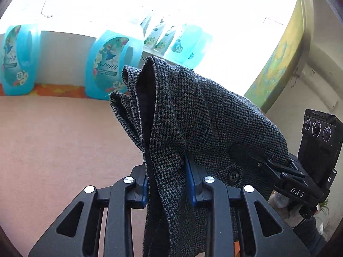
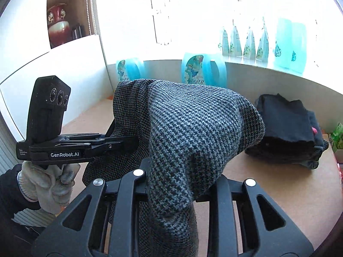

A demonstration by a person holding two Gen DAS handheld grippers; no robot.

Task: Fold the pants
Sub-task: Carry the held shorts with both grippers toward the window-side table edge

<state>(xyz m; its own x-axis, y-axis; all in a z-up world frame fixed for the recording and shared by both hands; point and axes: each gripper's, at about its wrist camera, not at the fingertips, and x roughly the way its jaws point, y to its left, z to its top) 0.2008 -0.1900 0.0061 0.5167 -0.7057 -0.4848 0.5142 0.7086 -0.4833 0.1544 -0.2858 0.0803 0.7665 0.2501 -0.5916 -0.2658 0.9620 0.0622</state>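
Left wrist view: the left gripper [image 1: 168, 184] is clamping a bunched fold of the dark grey houndstooth woven pants [image 1: 193, 115], which are draping over and past its fingers. The right gripper [image 1: 246, 153], just to its right, is biting the same cloth.

Right wrist view: the right gripper [image 2: 171, 182] is pinching the pants [image 2: 193, 124]; a stack of folded black clothes [image 2: 287, 126] is lying ahead to its right on the tan table [image 2: 289, 192]

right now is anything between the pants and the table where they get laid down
Nothing visible. Both grippers, left and right, are shut on the pants, held up over bare table. The dark stack sits off to the right, and the blue bottles stand at the far edge.
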